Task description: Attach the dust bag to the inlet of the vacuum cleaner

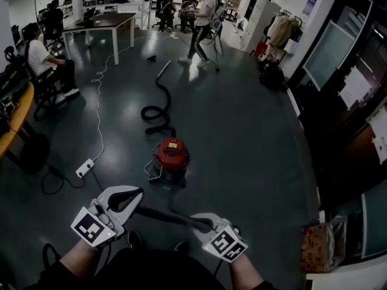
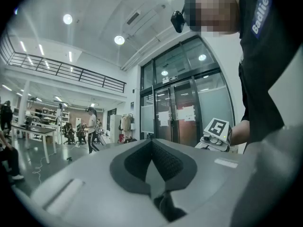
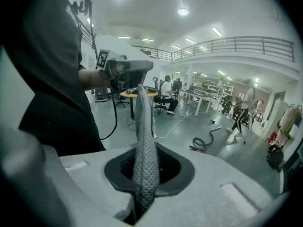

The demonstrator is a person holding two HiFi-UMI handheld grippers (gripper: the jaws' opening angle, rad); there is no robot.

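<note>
The red vacuum cleaner [image 1: 171, 156] stands on the dark floor ahead of me, its black hose [image 1: 158, 110] snaking away from it. The dust bag [image 1: 169, 216] is a grey mesh fabric pulled out as a narrow strip between my two grippers, low in the head view. My left gripper [image 1: 138, 201] is shut on one end. My right gripper [image 1: 196, 221] is shut on the other. In the right gripper view the fabric [image 3: 144, 141] rises from between the right gripper's [image 3: 144, 174] jaws up to the left gripper [image 3: 130, 70]. The left gripper's [image 2: 152, 148] pads are pressed together.
A white power strip [image 1: 84, 168] with its cable lies on the floor left of the vacuum. One person sits at the left [image 1: 42, 62] by an orange desk [image 1: 18, 110]; another walks at the back [image 1: 202, 20]. A box [image 1: 320, 246] stands at the lower right by the glass wall.
</note>
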